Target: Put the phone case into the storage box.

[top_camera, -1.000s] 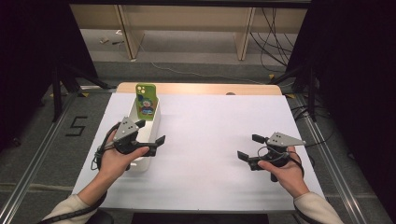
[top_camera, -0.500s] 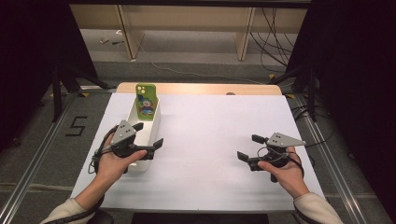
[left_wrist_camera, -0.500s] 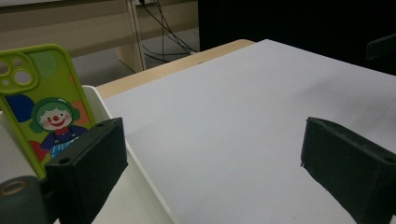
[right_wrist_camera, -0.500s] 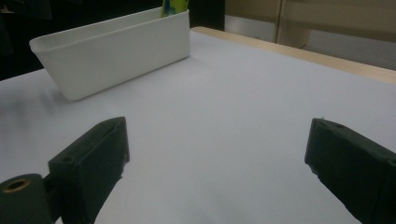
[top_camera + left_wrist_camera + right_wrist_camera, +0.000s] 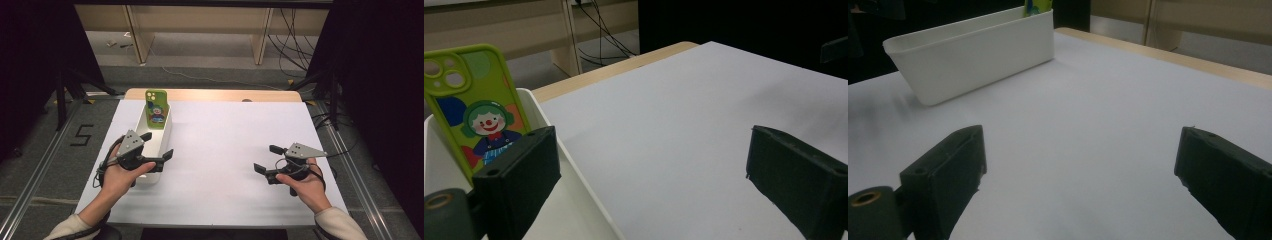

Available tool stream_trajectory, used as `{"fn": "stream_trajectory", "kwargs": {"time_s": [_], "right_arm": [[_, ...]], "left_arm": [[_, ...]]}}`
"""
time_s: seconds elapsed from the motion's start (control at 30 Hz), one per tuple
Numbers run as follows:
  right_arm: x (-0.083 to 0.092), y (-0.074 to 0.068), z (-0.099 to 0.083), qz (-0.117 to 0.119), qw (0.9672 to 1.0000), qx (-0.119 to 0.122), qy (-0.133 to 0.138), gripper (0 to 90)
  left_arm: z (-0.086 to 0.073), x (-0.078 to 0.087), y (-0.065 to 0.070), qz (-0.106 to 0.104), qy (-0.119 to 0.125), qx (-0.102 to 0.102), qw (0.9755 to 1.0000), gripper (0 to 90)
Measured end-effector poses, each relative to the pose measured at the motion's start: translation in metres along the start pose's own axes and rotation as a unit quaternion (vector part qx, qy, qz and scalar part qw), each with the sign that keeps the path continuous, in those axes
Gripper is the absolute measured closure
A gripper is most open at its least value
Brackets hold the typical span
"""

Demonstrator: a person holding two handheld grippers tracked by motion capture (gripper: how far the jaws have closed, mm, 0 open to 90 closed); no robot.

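Green phone case [image 5: 156, 108] upright in white bin [image 5: 166, 131], just beyond wide-open left gripper [image 5: 156, 145].

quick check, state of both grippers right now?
Left gripper: open, holding nothing, jaws straddling the bin wall near the phone case.
Right gripper: open, holding nothing, over bare table.

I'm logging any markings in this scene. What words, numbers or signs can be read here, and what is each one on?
"5": black mark on the grey floor, left of the table.
The green phone case in the white bin carries a clown picture; no lettering is legible on it.
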State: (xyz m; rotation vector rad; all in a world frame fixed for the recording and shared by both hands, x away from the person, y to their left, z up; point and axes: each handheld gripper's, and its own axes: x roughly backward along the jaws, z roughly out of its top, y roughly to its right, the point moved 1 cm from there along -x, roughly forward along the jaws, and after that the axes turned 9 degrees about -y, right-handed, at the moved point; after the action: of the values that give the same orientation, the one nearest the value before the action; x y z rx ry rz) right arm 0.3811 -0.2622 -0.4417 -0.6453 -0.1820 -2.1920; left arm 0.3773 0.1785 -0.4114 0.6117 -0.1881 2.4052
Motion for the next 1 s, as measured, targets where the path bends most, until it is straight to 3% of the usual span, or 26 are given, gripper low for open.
{"fn": "stream_trajectory", "kwargs": {"time_s": [0.5,1.0], "right_arm": [[0.013,-0.005,-0.007,-0.003,1.0,0.0,0.002,7.5],[0.014,-0.007,-0.008,0.005,1.0,0.002,0.003,7.7]], "left_arm": [[-0.002,0.002,0.0,0.002,-0.001,0.001,1.0,6.4],[-0.004,0.001,0.0,-0.003,-0.001,0.005,1.0,7.3]]}}
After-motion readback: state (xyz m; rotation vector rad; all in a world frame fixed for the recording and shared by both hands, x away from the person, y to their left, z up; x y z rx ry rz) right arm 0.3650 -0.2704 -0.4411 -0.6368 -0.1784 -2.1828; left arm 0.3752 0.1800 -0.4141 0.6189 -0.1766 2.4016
